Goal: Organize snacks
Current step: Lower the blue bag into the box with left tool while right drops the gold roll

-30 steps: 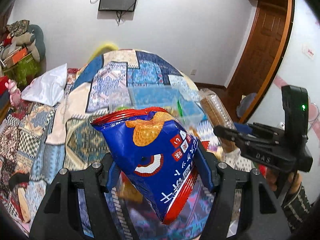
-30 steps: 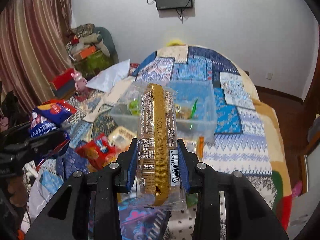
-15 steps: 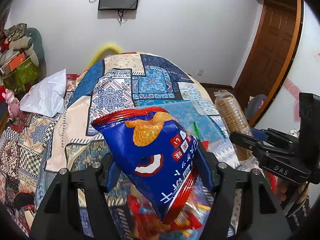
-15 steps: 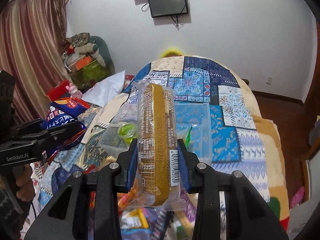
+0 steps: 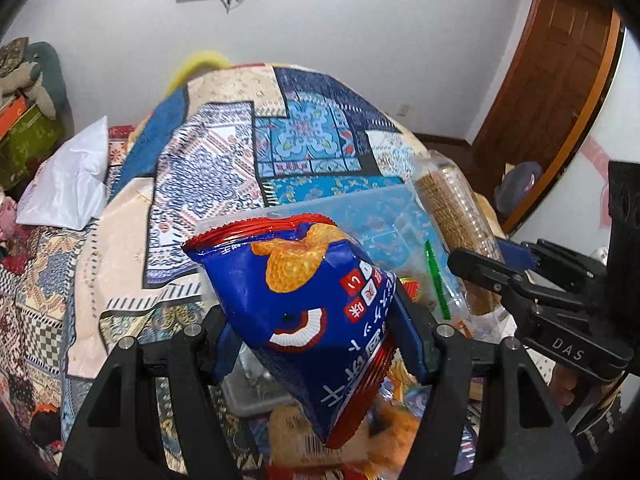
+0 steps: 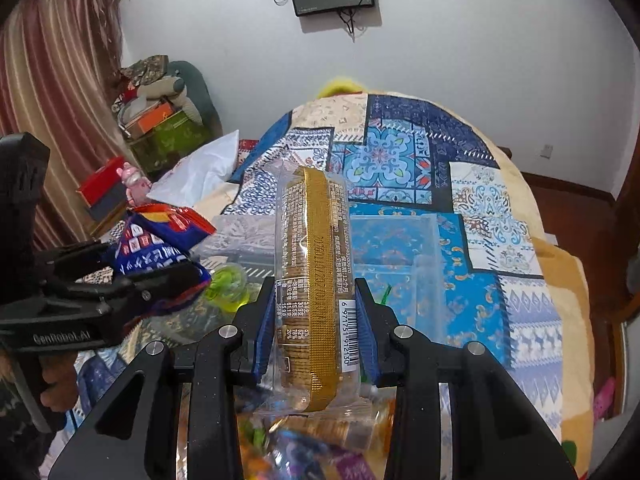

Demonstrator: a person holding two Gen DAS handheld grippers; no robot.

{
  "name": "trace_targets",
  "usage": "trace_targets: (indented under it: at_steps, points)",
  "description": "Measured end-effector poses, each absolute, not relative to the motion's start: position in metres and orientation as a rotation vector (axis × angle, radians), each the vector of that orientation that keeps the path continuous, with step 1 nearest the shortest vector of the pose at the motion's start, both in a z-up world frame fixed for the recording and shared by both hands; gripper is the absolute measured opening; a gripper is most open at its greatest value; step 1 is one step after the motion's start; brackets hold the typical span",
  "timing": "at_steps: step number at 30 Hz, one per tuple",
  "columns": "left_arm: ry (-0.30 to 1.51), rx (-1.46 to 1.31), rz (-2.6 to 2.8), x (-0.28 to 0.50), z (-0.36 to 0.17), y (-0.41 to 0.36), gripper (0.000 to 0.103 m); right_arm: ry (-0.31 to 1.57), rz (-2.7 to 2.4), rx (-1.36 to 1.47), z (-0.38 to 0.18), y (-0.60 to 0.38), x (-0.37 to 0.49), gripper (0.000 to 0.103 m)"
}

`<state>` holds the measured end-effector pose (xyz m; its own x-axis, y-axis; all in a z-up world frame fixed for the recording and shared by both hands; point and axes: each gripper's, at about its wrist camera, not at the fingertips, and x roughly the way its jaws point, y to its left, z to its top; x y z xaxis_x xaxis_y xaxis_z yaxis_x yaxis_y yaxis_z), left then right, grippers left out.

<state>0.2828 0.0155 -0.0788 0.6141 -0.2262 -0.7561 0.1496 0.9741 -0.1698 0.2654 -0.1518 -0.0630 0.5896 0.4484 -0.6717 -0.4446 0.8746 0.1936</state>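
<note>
My left gripper (image 5: 320,340) is shut on a blue and red snack bag (image 5: 304,304), held tilted above the near end of a clear plastic bin (image 5: 360,216) on the bed. My right gripper (image 6: 316,324) is shut on a clear sleeve of biscuits with a gold strip (image 6: 312,280), held upright over the same bin (image 6: 400,256). The biscuit sleeve (image 5: 452,220) and right gripper (image 5: 520,280) show at the right of the left wrist view. The snack bag (image 6: 160,240) and left gripper (image 6: 152,276) show at the left of the right wrist view.
The bin holds a green stick (image 5: 436,280) and a green cup (image 6: 228,284). Several loose snack packets (image 6: 320,440) lie below the grippers. A patchwork quilt (image 6: 400,152) covers the bed. A white pillow (image 5: 72,184) lies at the left. A wooden door (image 5: 560,80) stands at the right.
Both grippers have moved forward over the bed with their loads. The clear bin now lies closer beneath them, and the loose packets have slid toward the bottom edge.
</note>
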Motion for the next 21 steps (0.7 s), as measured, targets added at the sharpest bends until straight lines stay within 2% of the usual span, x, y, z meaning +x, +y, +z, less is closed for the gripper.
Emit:
trace_targets:
  at_steps: [19, 21]
  points:
    - [1.048, -0.120, -0.224, 0.329, -0.121, 0.001, 0.067, 0.855, 0.443, -0.027, -0.093, -0.180, 0.289, 0.036]
    - [1.041, -0.133, -0.225, 0.328, -0.119, 0.003, 0.070, 0.856, 0.445, -0.030, -0.092, -0.180, 0.288, 0.036]
